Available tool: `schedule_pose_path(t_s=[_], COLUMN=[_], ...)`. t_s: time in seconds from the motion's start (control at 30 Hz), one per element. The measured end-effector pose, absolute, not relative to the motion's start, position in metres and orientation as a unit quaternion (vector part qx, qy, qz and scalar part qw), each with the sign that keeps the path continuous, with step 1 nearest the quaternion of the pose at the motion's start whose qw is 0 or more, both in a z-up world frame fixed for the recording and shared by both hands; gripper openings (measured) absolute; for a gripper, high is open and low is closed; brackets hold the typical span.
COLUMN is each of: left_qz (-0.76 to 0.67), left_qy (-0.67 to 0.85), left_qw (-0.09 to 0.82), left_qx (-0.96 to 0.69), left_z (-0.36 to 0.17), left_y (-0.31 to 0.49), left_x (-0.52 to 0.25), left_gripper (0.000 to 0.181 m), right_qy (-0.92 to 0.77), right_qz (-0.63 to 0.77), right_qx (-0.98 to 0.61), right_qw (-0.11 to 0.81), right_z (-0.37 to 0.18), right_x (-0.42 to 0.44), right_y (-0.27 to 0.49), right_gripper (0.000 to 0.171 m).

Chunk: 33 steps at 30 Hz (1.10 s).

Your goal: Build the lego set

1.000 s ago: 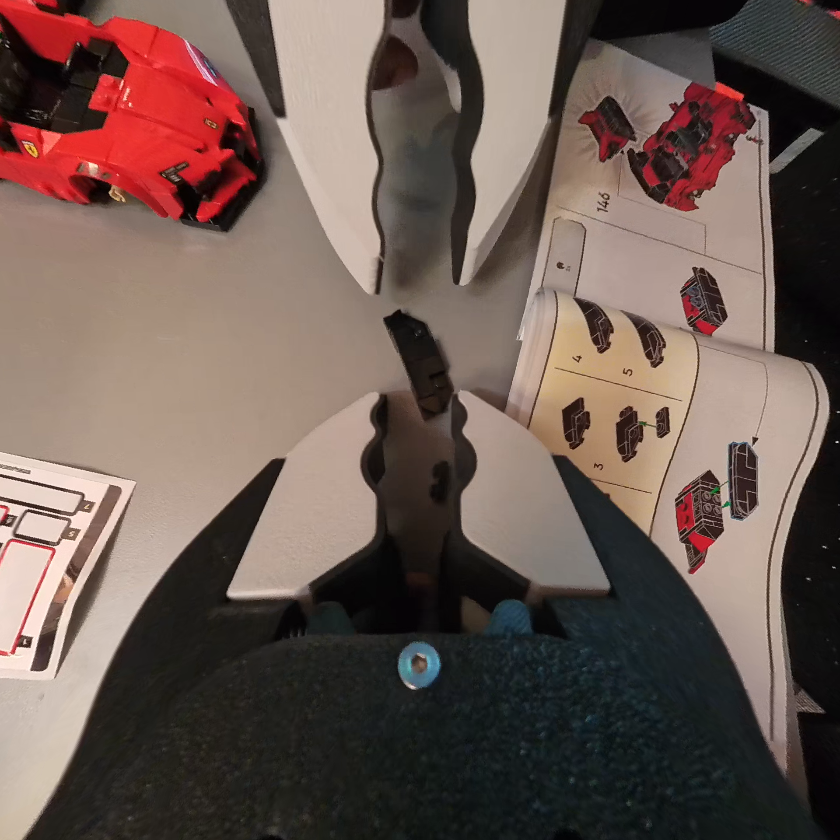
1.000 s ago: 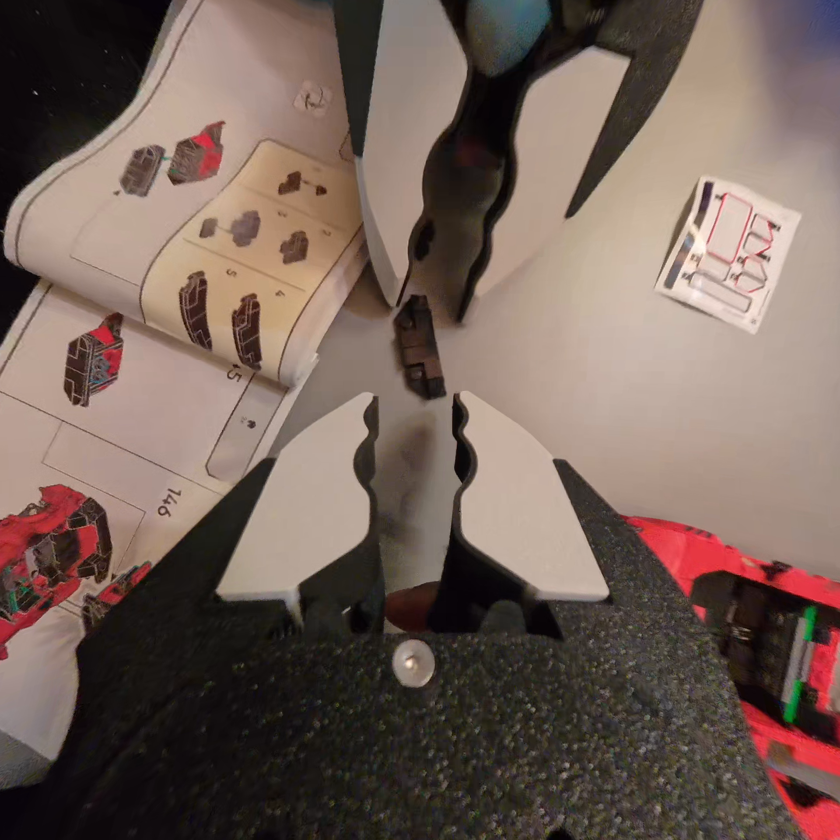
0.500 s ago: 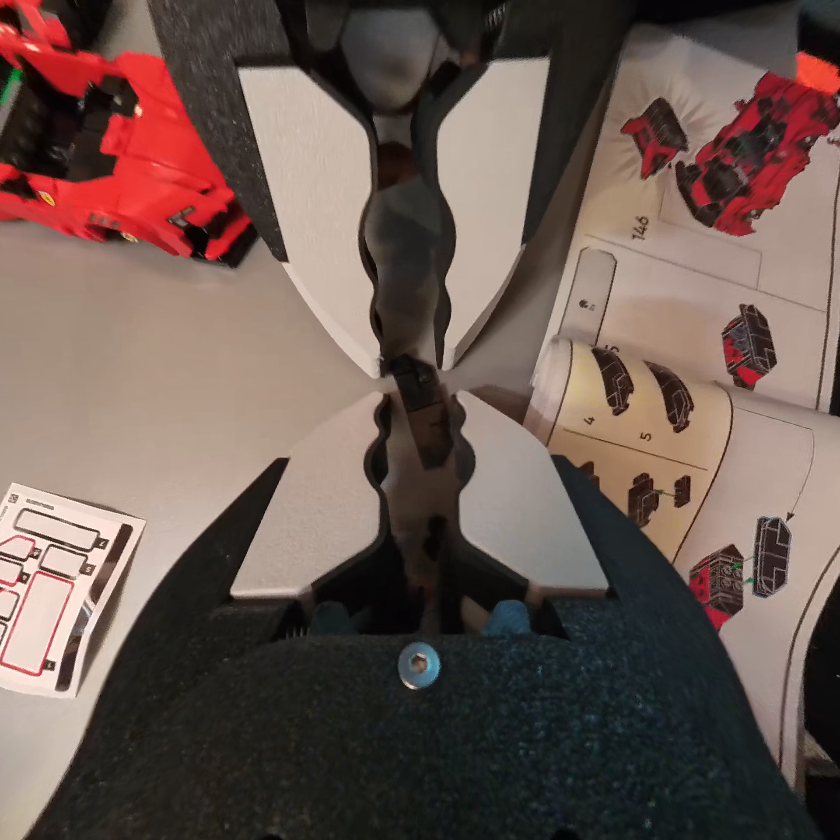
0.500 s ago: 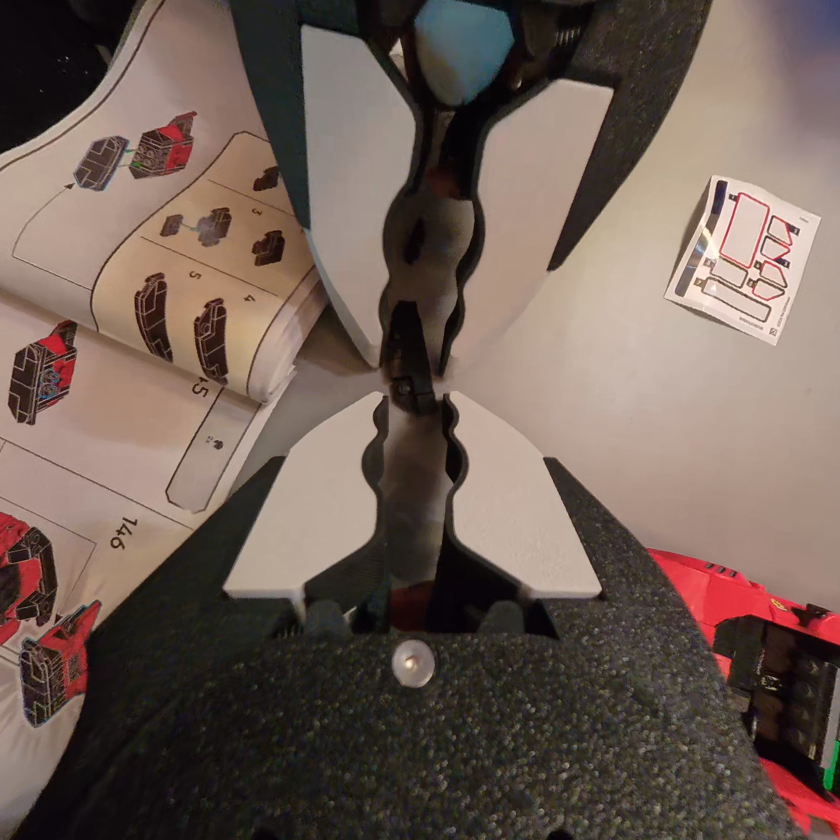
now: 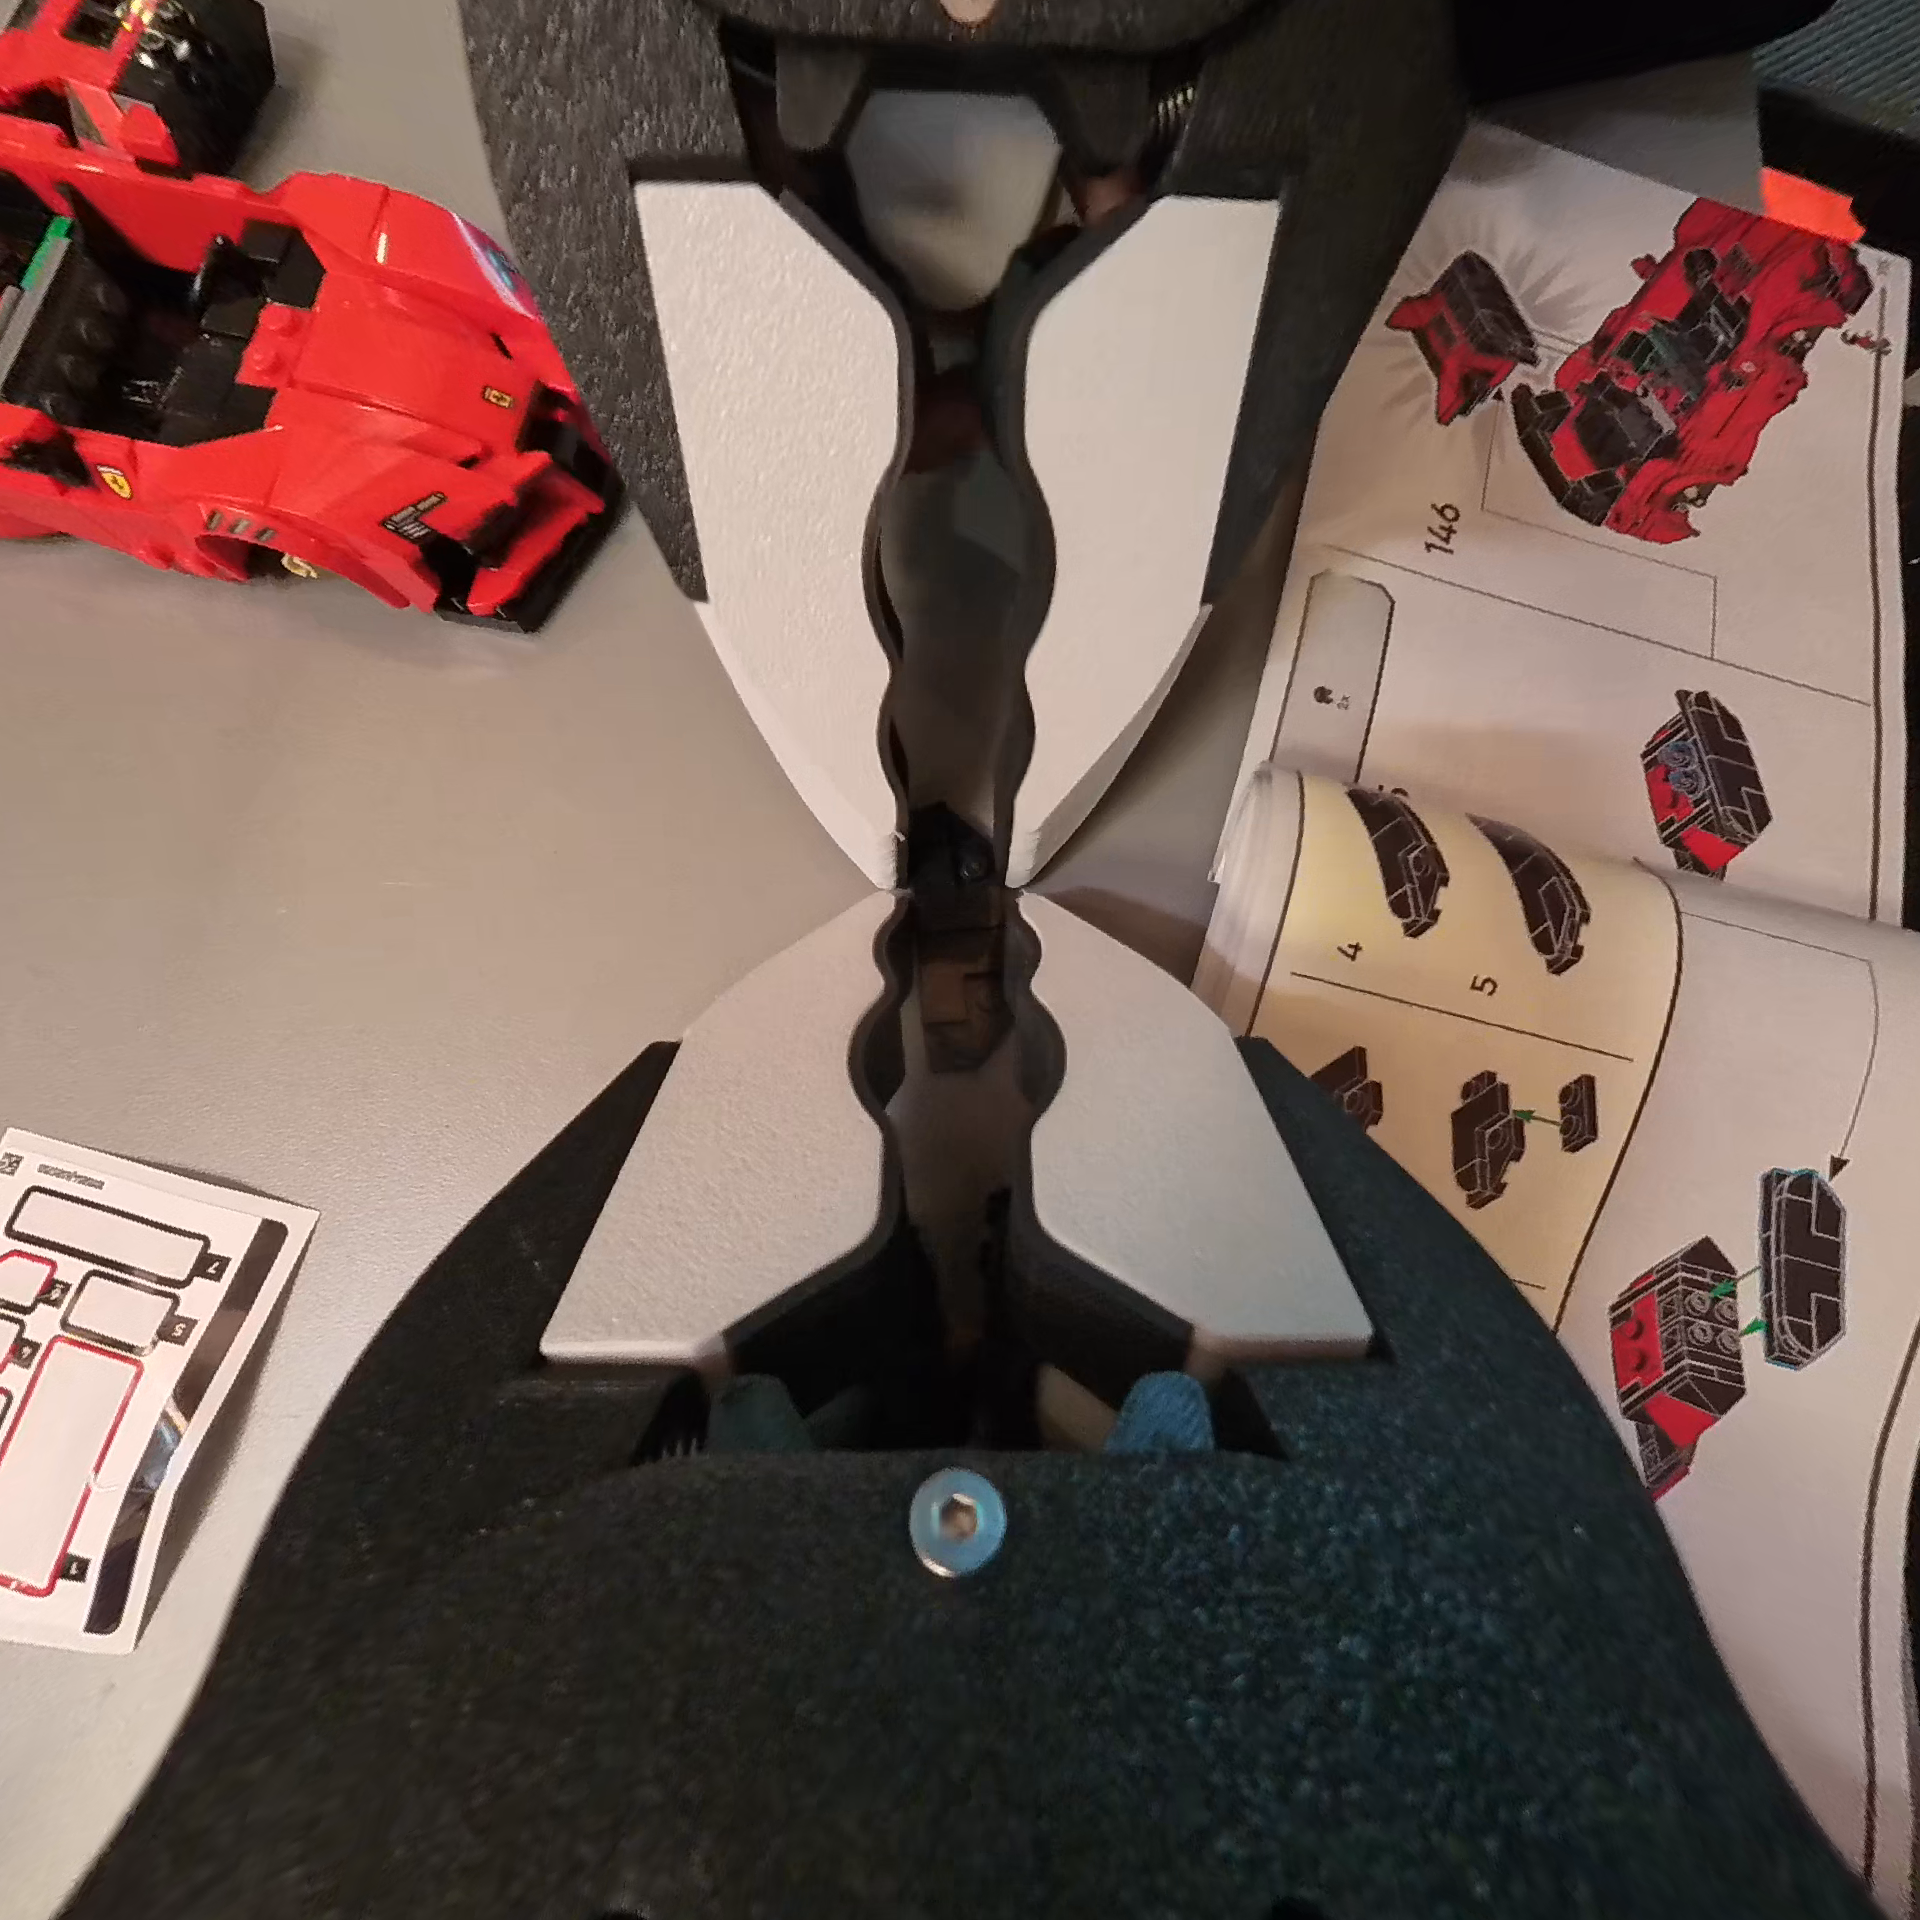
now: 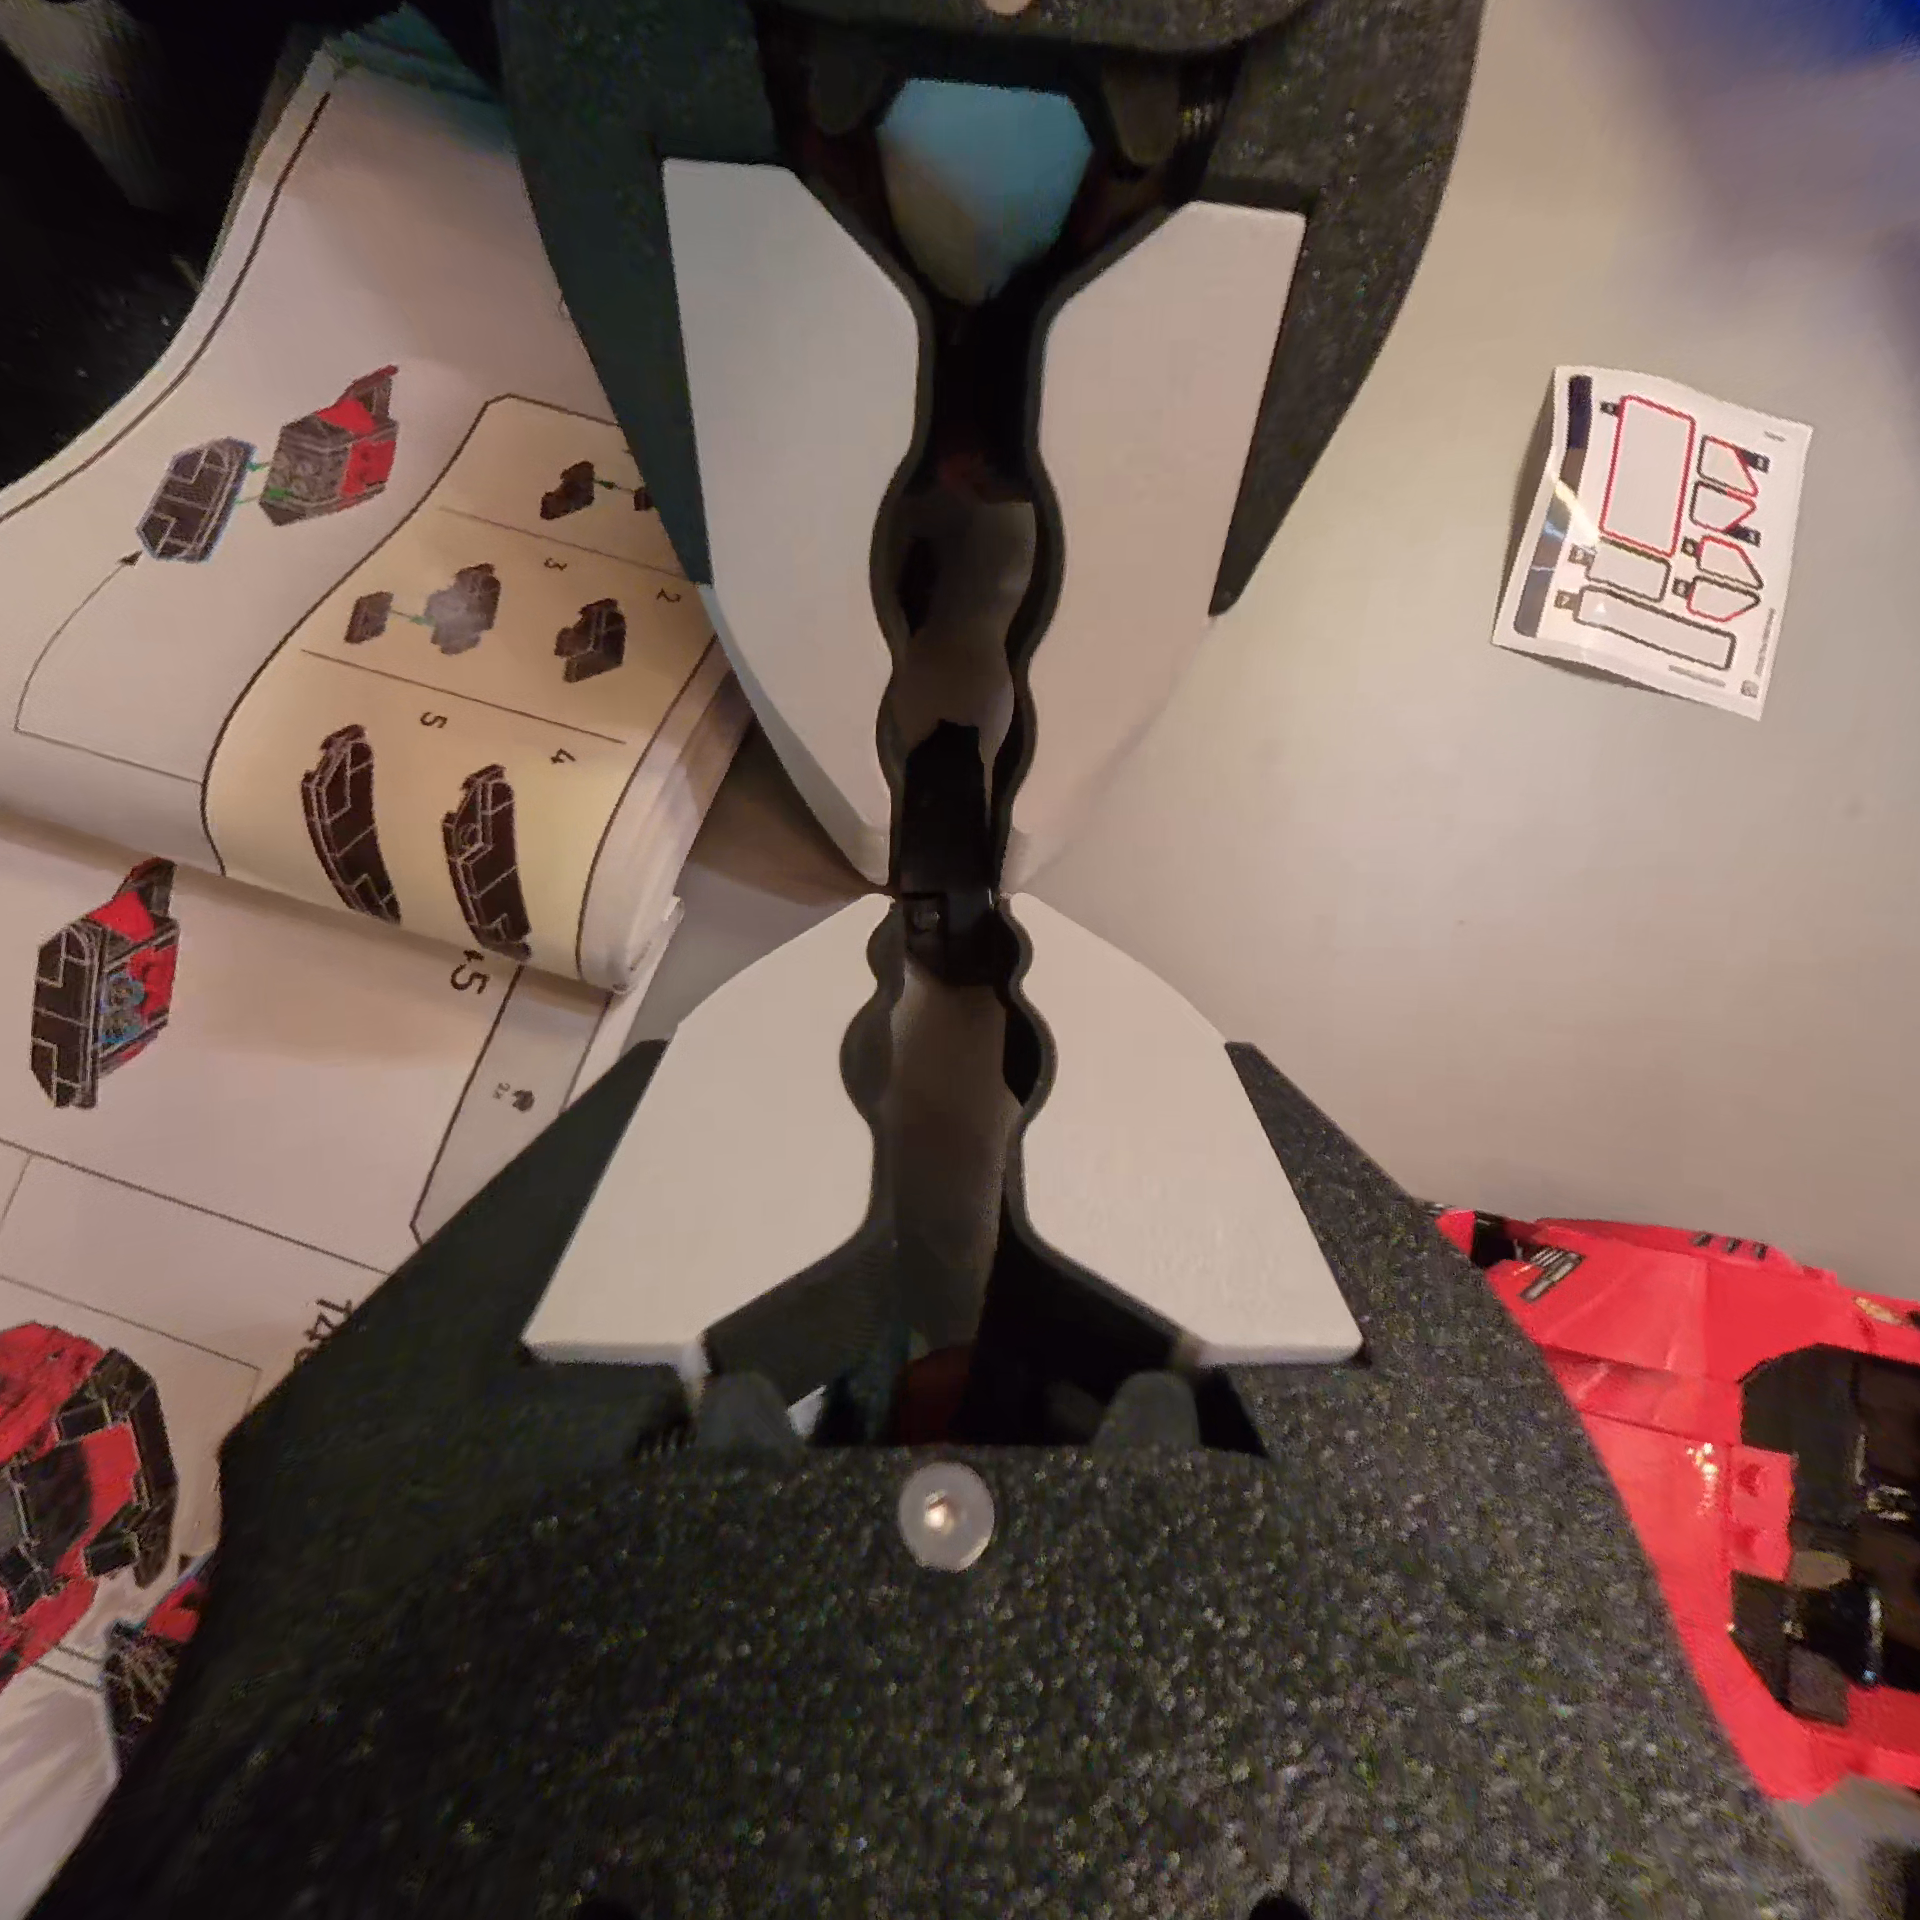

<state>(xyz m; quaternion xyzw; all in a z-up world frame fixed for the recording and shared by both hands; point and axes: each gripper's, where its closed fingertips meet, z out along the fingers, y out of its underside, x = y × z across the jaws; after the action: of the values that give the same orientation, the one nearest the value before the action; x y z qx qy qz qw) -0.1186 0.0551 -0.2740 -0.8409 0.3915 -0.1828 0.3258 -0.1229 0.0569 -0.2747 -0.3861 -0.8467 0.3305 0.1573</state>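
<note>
Between the meeting tips of the left gripper (image 5: 951, 899) and right gripper (image 6: 943, 902), above the grey table (image 5: 364, 831), a small black Lego sub-assembly (image 5: 951, 935) is being clamped by both nearly closed jaws. A hand-over or press-fit is judged underway; next, one grip is to be released and the piece taken toward the red car (image 5: 281, 395), as the instruction booklet (image 5: 1558, 935) directs.

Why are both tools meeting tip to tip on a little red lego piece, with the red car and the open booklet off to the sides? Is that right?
Nearly. The little lego piece is black, not red, as the left wrist view shows. The left tool and right tool do meet tip to tip on it, with the red car and open booklet off to the sides.
</note>
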Motion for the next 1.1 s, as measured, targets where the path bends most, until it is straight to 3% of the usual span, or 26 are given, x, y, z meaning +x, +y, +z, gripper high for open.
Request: schedule_pose_path(t_s=[0.1,0.17,0.4,0.87,0.93,1.1], left_qz=[-0.195,-0.197,-0.197,-0.204,-0.203,-0.203], left_qy=[0.392,0.393,0.392,0.388,0.389,0.391], left_qw=[0.330,0.328,0.329,0.333,0.332,0.330], left_qx=[-0.836,-0.836,-0.836,-0.835,-0.835,-0.835], left_z=[-0.274,-0.274,-0.274,-0.274,-0.274,-0.274], left_y=[0.054,0.055,0.055,0.054,0.054,0.054], left_x=[-0.117,-0.117,-0.118,-0.117,-0.117,-0.117], left_gripper=[0.016,0.017,0.016,0.016,0.016,0.016], right_qy=[-0.854,-0.857,-0.858,-0.850,-0.838,-0.845], right_qz=[0.330,0.328,0.335,0.322,0.346,0.343], right_qx=[-0.365,-0.362,-0.361,-0.379,-0.378,-0.379], right_qw=[0.167,0.165,0.146,0.178,0.186,0.161], right_z=[-0.274,-0.273,-0.275,-0.272,-0.261,-0.267], right_x=[-0.121,-0.120,-0.119,-0.119,-0.120,-0.117], right_y=[0.056,0.061,0.058,0.060,0.064,0.063], right_gripper=[0.019,0.032,0.016,0.021,0.001,0.000])
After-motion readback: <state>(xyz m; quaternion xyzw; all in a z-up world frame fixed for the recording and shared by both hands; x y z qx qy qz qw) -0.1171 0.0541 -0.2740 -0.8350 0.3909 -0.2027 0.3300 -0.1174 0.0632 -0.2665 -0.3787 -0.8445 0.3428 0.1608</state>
